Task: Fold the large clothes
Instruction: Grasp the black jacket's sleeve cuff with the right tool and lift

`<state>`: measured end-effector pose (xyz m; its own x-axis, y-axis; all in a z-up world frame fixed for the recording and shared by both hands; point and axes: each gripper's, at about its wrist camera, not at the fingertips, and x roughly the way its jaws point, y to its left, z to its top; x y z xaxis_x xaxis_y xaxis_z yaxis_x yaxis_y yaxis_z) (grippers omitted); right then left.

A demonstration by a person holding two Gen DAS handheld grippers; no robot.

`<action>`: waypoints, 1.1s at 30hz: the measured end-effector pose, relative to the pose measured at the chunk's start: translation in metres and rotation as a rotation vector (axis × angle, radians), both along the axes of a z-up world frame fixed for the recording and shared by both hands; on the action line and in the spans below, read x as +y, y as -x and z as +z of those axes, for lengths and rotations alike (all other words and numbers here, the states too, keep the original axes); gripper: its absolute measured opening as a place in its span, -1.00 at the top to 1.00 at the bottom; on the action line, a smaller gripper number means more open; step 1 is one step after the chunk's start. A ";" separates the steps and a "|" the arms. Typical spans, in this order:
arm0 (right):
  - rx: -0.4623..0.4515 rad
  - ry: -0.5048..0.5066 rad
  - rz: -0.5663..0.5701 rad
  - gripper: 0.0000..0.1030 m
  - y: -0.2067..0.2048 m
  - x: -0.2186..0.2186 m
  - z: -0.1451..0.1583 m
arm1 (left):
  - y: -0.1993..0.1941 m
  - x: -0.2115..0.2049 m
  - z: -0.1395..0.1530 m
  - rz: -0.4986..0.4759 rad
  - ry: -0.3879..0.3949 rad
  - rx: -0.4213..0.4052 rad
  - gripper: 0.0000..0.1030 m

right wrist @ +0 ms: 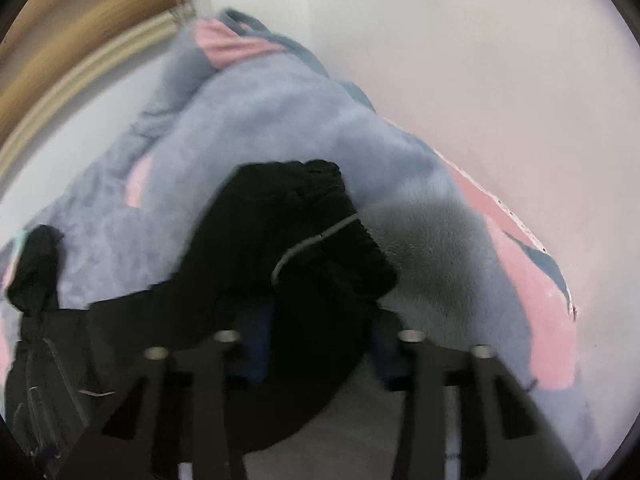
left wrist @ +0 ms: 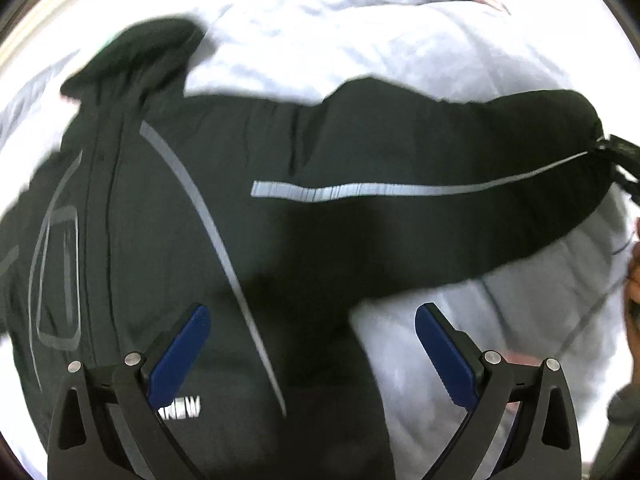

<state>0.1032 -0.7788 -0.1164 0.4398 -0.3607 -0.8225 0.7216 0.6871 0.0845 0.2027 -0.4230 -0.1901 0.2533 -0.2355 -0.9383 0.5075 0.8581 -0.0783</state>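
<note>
Black jacket (left wrist: 248, 208), limp, light and likely slick, lies spread on the blue-pink blanket (right wrist: 280, 120); left gripper (left wrist: 312, 356) hovers agape over the body, right gripper (right wrist: 320, 356) pinches the sleeve cuff (right wrist: 316, 216) — best grab point.

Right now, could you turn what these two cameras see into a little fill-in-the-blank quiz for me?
1. The jacket being folded is ____ in colour.
2. The left claw is ____, holding nothing.
3. The right claw is shut on the jacket's ____.
4. Under the jacket lies a fluffy blanket, blue with ____ patches.

Missing words: black; open; sleeve; pink
</note>
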 end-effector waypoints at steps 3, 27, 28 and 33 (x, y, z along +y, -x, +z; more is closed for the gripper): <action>-0.073 0.007 0.005 0.55 0.020 0.012 0.032 | -0.015 -0.021 0.001 -0.037 0.041 -0.059 -0.98; 0.088 0.078 -0.020 0.62 0.017 0.040 0.019 | -0.034 -0.005 -0.037 -0.137 0.112 0.019 -0.98; 0.083 0.086 -0.005 0.63 0.013 0.050 0.025 | -0.034 0.010 -0.029 -0.116 0.123 0.013 -0.98; 0.036 0.134 0.123 0.65 -0.023 0.129 0.049 | -0.044 0.091 -0.003 -0.027 0.165 -0.009 -0.98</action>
<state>0.1265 -0.6499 -0.0674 0.4585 -0.4138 -0.7865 0.6327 0.7734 -0.0381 0.2464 -0.3319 -0.1929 0.2528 -0.3929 -0.8841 0.5318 0.8198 -0.2122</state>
